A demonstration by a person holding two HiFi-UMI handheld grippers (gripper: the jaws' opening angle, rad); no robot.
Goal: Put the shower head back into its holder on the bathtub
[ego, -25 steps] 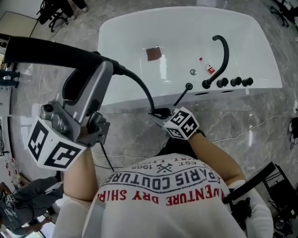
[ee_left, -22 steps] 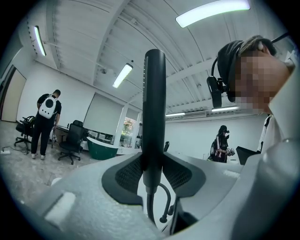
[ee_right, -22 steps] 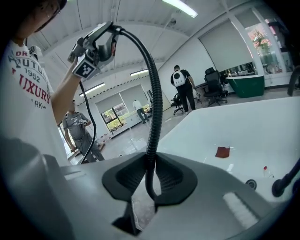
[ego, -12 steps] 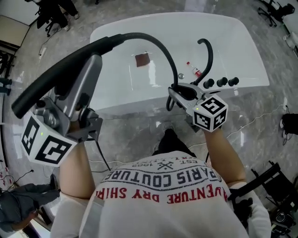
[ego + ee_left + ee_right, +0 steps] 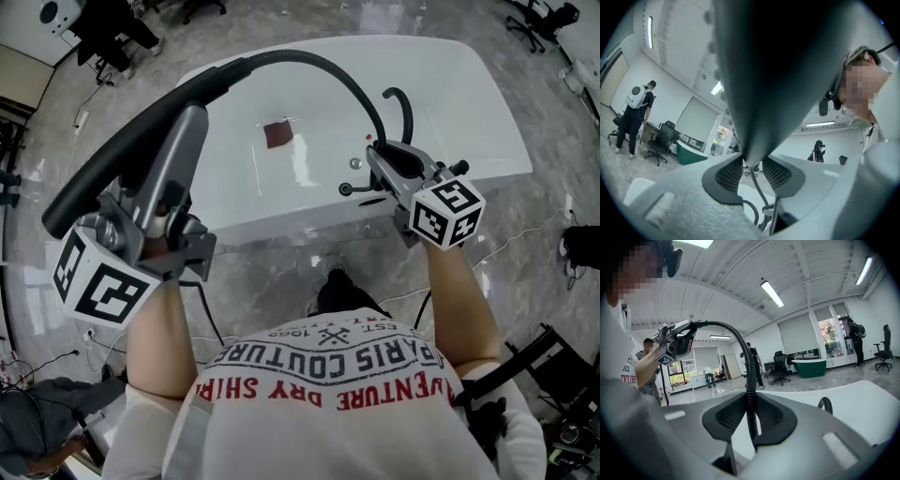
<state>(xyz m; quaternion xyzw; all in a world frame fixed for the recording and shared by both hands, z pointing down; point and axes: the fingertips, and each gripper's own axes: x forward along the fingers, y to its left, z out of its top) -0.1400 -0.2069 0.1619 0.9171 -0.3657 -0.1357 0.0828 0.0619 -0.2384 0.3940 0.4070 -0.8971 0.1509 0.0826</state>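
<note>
The black shower head [image 5: 122,155] is a long dark wand at the left of the head view, and my left gripper [image 5: 183,127] is shut on its handle. In the left gripper view its dark body [image 5: 778,70] fills the top and narrows between the pads [image 5: 729,174]. Its ribbed black hose [image 5: 328,70] arcs over the white bathtub [image 5: 469,103] to my right gripper [image 5: 380,161], which is shut on the hose [image 5: 750,380]. The black curved faucet [image 5: 403,103] stands just behind that gripper. I cannot make out the holder; the gripper covers that stretch of the rim.
A brown square [image 5: 277,133] and the drain [image 5: 355,162] lie inside the tub. A cable [image 5: 525,239] runs across the marble floor at the right. Office chairs [image 5: 782,365], a green tub [image 5: 810,366] and several people stand farther off in the room.
My right gripper has risen from below the tub's near edge to over its rim, carrying the hose, which now arcs high. The shower head in my left gripper has tilted slightly.
</note>
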